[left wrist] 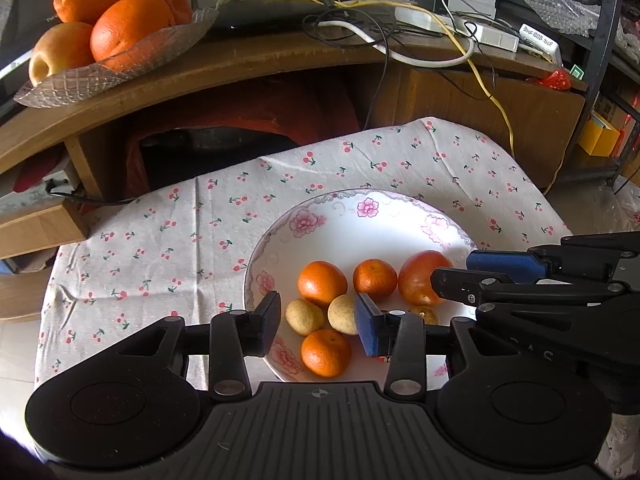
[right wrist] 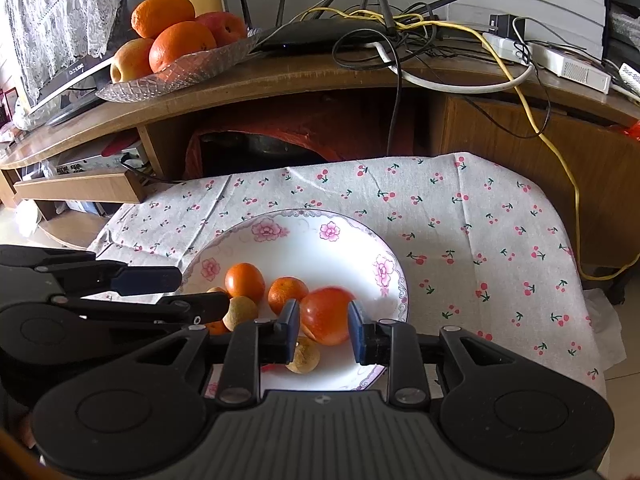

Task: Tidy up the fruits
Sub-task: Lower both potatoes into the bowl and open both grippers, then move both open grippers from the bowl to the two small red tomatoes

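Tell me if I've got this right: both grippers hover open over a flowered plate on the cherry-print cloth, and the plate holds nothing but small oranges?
Not quite. The flowered plate also holds small tan-brown round fruits and a larger red-orange fruit, as both wrist views show. The rest stands: the left gripper and right gripper hover open over it, with small oranges there too.

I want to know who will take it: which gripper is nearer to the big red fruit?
Right. The right gripper is open, its fingers flanking the big red fruit; the left gripper is open over the small fruits beside it.

Left tongs and right tongs: black plastic bodies, blue finger pads, silver pivot screws, ribbed base plates.
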Tool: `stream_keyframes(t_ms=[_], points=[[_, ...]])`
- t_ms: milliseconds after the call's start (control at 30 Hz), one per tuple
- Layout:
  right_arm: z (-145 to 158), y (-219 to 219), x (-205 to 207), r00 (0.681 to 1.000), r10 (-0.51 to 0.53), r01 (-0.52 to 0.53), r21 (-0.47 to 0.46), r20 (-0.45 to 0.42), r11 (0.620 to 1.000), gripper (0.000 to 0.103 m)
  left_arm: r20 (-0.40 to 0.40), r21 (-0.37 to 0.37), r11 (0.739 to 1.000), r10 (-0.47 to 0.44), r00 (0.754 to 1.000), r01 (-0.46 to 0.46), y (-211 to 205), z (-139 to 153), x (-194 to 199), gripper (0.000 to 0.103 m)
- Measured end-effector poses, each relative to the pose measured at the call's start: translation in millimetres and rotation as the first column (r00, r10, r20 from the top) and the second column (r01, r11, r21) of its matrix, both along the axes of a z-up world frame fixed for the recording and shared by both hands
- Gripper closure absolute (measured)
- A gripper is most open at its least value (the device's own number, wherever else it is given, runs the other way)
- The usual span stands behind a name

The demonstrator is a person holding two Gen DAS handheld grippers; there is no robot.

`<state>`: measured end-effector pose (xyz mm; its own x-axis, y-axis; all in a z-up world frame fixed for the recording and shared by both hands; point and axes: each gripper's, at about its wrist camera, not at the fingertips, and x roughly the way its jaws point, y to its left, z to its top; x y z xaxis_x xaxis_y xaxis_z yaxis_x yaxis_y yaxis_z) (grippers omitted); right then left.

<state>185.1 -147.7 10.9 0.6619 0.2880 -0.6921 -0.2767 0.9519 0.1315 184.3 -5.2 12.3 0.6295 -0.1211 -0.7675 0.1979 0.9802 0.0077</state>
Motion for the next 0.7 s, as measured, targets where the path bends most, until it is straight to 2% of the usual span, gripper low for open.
stream_keyframes(t_ms=[333, 700], points=[[4, 5, -5, 1.0, 0.018, -0.018, 0.021, 0.001, 1.0, 0.072, 0.019, -0.016, 1.0, 0.024, 1.0, -0.023, 12, 9, -4, 0.05], [7, 34, -24, 0.993, 0.117, -0.117, 0.003, -0.006, 0.993, 0.071, 0.006, -0.017, 0.999, 0.052, 0.999, -0.052, 39, 9, -16, 0.044]])
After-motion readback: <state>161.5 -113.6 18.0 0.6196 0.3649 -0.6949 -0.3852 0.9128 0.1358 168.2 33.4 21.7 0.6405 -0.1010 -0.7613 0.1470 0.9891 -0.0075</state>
